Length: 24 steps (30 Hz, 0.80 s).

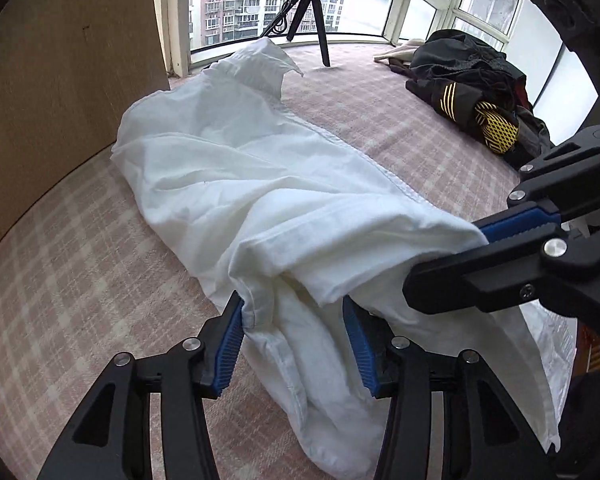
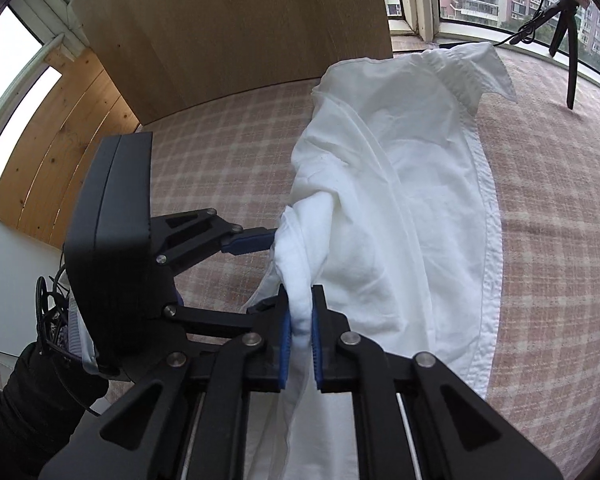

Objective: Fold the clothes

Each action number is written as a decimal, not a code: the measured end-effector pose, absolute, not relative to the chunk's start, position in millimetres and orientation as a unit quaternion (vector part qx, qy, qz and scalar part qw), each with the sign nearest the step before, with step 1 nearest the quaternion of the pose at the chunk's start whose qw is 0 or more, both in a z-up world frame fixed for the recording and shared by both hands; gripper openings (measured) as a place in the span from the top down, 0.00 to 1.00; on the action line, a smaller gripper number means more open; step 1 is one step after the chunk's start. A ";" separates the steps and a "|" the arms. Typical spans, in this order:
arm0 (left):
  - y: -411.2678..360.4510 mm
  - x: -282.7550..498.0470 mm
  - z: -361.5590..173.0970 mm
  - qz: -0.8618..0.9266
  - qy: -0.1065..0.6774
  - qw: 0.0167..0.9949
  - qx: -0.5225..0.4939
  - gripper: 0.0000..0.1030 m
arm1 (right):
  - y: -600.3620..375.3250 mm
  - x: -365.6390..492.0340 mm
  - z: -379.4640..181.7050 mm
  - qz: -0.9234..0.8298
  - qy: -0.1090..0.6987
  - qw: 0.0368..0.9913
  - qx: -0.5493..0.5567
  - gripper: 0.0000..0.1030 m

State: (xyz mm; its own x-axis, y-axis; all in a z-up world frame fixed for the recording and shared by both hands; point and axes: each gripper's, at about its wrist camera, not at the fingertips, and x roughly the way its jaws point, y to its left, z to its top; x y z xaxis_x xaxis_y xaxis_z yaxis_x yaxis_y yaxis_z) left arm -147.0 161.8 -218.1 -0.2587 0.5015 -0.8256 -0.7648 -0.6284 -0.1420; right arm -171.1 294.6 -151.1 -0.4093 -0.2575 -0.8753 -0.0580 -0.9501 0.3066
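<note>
A white shirt [image 1: 228, 168] lies crumpled along the pink checked bed cover [image 1: 80, 280], collar toward the window. My left gripper [image 1: 296, 344] stands open around a loose bunch of the shirt's near end; the fabric lies between its blue pads [image 1: 230, 348] and touches them. My right gripper [image 2: 299, 340] is shut on a fold of the shirt [image 2: 400, 200], with cloth squeezed between its blue pads and hanging below them. In the left wrist view the right gripper [image 1: 484, 236] comes in from the right, clamped on the fabric's edge. In the right wrist view the left gripper [image 2: 268, 270] sits just to the left.
A pile of dark clothes [image 1: 472, 80] with yellow stripes lies at the far right by the window. A black tripod [image 1: 312, 12] stands at the far edge. A wooden panel [image 1: 60, 80] borders the left side. A dark sleeve [image 2: 28, 400] shows at lower left.
</note>
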 end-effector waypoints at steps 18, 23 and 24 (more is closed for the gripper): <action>106.1 -137.2 -204.3 0.799 0.167 0.360 -0.452 0.52 | 274.9 -182.2 -168.6 -0.809 -0.155 0.092 0.560 0.92; 137.5 -135.4 -210.0 0.804 0.207 0.357 -0.428 0.41 | 280.1 -179.5 -161.2 -0.813 -0.156 0.089 0.554 0.92; 141.4 -140.6 -214.9 0.804 0.206 0.352 -0.433 0.41 | 281.4 -175.8 -159.5 -0.813 -0.159 0.089 0.552 0.92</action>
State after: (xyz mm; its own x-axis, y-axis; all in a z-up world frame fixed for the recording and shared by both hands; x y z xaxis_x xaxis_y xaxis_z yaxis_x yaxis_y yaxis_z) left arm -140.6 141.4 -214.9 -0.3771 0.3887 -0.8407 -0.7444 -0.6672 0.0255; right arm -175.8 281.4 -159.5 -0.3738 -0.3200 -0.8705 -0.0318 -0.9336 0.3569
